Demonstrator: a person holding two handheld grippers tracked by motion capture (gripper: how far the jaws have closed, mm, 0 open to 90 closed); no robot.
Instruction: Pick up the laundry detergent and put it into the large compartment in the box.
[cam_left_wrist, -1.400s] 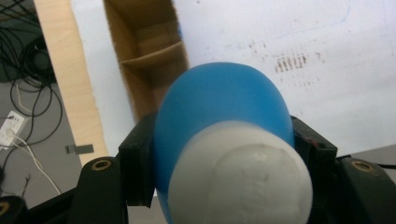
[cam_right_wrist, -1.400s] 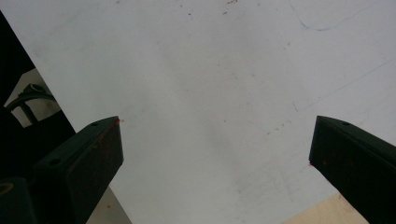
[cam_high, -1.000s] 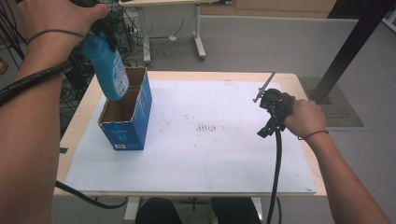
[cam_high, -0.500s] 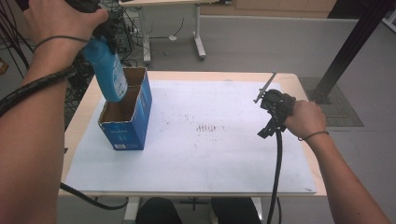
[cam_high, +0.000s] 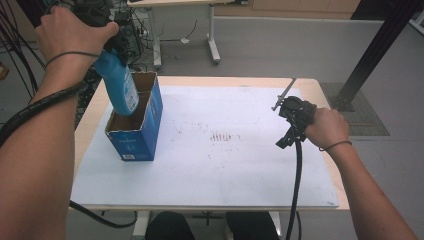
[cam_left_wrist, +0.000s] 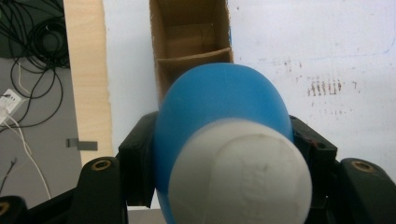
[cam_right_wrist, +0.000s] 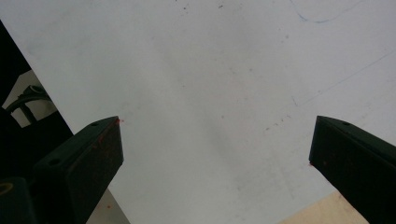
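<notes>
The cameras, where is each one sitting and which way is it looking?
High view: sits above the table, looking forward and down; both forearms and each claw show.
Left gripper view: rides the left claw, looking down at the blue bottle it clamps and the box.
Right gripper view: rides the right claw, facing the white tabletop; black jaws apart.
Shared: bottle and box show in the high and left gripper views.
</notes>
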